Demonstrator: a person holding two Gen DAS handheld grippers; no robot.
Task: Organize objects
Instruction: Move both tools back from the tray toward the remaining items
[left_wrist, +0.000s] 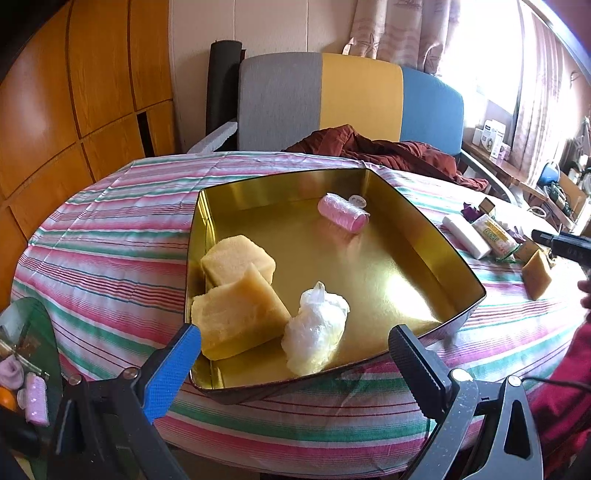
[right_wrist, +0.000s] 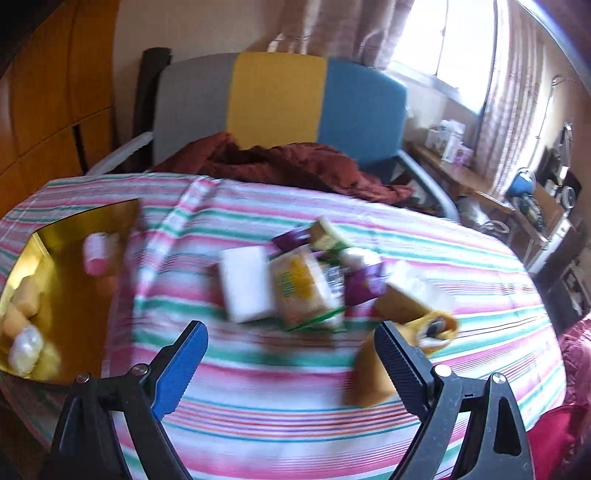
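My right hand-held gripper (right_wrist: 290, 345) hangs wide open, empty; brown sponge (right_wrist: 373, 373) beside the gold tin (right_wrist: 74, 295) looks soft, light — I'd pinch its flat sides.

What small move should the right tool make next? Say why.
Probably ease the right tool forward to the white block. Its jaws stand open and empty, the gold tin has room, and the block lies nearest, loose on the striped cloth.

So the tin (left_wrist: 436, 236) sits on the table (left_wrist: 110, 229), left of a loose pile of packets (right_wrist: 295, 280). In it: two sponges (left_wrist: 240, 295) at the left wall, a bag (left_wrist: 317, 328) right beside them, a roller (left_wrist: 343, 218) toward the back. Chair (left_wrist: 332, 99) behind the table.
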